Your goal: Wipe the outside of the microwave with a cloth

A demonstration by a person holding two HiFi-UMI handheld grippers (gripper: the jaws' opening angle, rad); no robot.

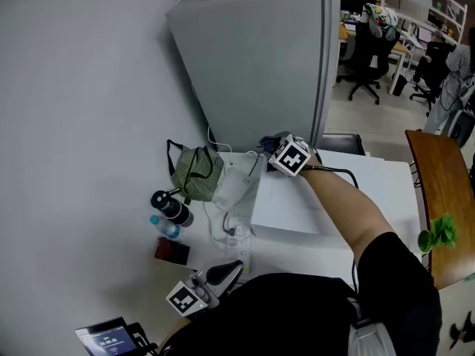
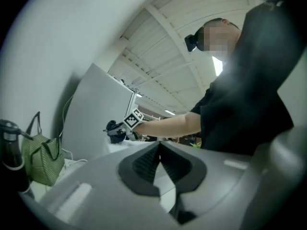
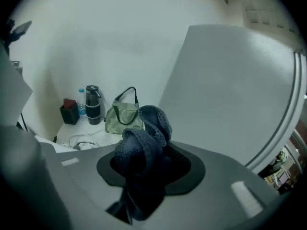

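At back-left corner of white microwave (image 1: 326,199) top, head view: R gripper (image 1: 276,148) w/ dark blue cloth (image 1: 269,141), just beside grey fridge (image 1: 260,65); cloth-to-microwave contact can't tell. R gripper view only: jaws clamped on cloth, bunched in two nubby folds above jaws, tail hanging below. Same view: green striped bag (image 3: 123,115), black bottle (image 3: 92,104). L gripper (image 2: 159,153) view: jaws together, nothing between. Head view: L gripper low by torso, well apart from microwave.
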